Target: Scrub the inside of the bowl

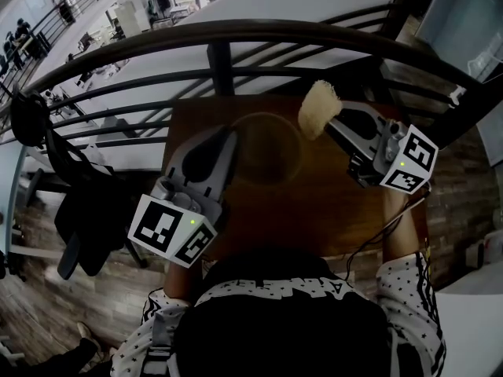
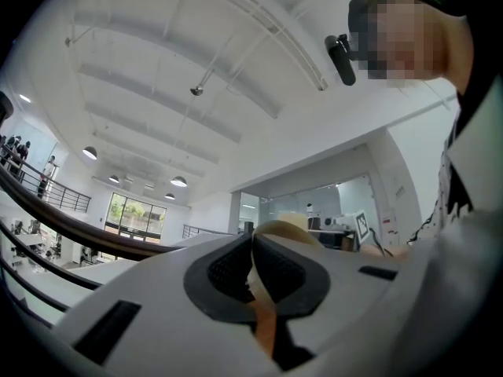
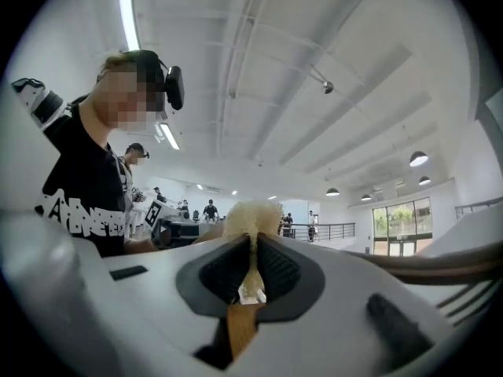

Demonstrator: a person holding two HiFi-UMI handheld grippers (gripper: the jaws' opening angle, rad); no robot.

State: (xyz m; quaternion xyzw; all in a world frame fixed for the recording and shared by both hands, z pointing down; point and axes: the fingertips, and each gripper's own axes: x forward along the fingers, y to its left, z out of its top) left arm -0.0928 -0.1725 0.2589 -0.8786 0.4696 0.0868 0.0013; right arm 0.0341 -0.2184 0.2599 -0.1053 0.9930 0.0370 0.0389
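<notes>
A brown bowl (image 1: 271, 151) stands on the wooden table (image 1: 314, 226) in the head view. My left gripper (image 1: 232, 138) is shut on the bowl's left rim. In the left gripper view that pale rim (image 2: 287, 226) curves out from between the pressed pads of the left gripper (image 2: 253, 269). My right gripper (image 1: 330, 122) hangs over the bowl's right edge, shut on a pale fibrous scrubber (image 1: 318, 107). The scrubber is lifted clear of the bowl. In the right gripper view the scrubber (image 3: 251, 217) sticks out past the tips of the right gripper (image 3: 253, 272).
A dark curved railing (image 1: 236, 34) runs just beyond the table's far edge, with a drop to a lower floor behind it. A dark jacket (image 1: 86, 203) hangs at the left. A thin cable (image 1: 385, 230) trails over the table's right side.
</notes>
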